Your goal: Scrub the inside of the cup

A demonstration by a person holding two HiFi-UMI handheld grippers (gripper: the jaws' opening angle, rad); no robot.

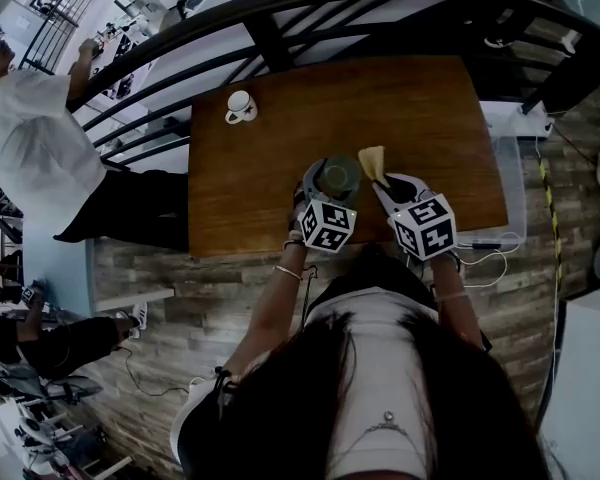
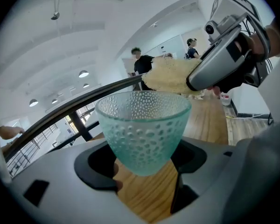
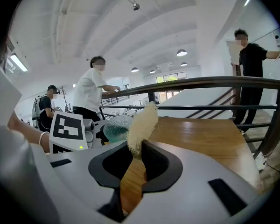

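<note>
The left gripper [image 1: 328, 190] is clamping a dimpled green glass cup [image 2: 142, 129] upright between its jaws, over the wooden table [image 1: 430, 118]. The right gripper [image 1: 388, 182] is pinching a yellowish scrubbing pad [image 3: 141, 124] by its lower end, just beside the cup's rim. Only the head view is showing a white mug [image 1: 241, 107] standing well apart near the table's far-left corner. The right gripper view is showing people [image 3: 91, 92] standing beyond the railing [image 3: 214, 83].
</note>
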